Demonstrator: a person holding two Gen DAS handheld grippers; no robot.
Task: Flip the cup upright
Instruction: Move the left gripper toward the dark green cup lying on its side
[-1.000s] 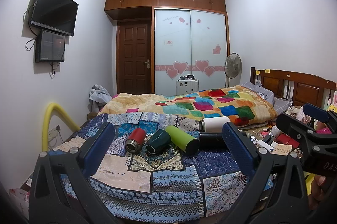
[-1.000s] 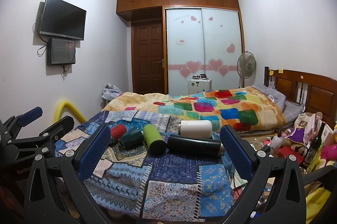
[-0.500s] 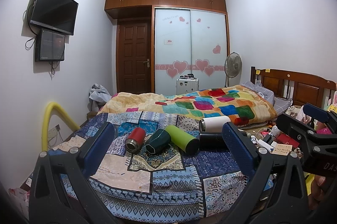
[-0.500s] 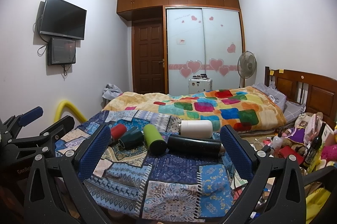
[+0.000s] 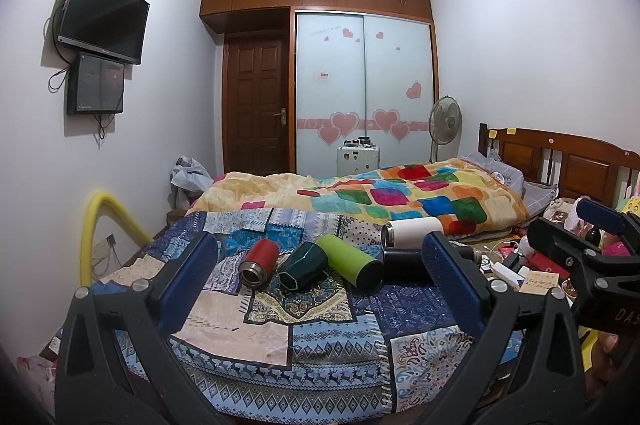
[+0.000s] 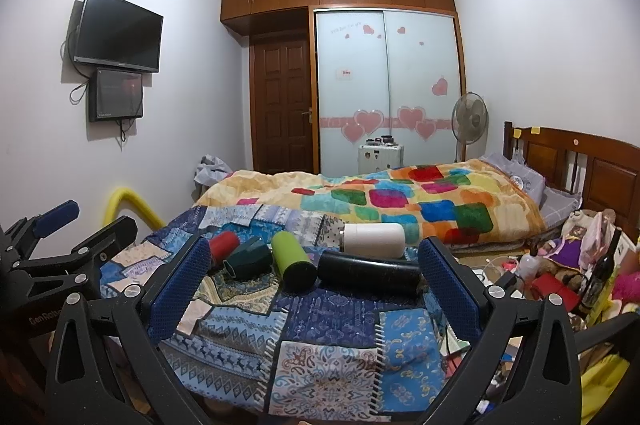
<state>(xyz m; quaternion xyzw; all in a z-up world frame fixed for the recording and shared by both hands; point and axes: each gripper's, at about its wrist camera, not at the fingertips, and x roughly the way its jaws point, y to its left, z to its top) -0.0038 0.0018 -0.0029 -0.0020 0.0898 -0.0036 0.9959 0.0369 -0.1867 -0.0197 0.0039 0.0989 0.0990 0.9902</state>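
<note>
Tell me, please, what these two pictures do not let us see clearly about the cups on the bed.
- Black bottle, left wrist view: its right end is behind the finger of the left hand-held gripper.
- Red cup, right wrist view: its mouth is behind the finger of the right hand-held gripper.
- White bottle: both views show only its side; nothing inside is visible.

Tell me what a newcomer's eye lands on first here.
A cluster of cups lying on their sides on the patchwork blanket: red cup, dark green cup, lime green cup, white cup and black cup. Behind them, a bright multicoloured quilt covers the bed.
</note>
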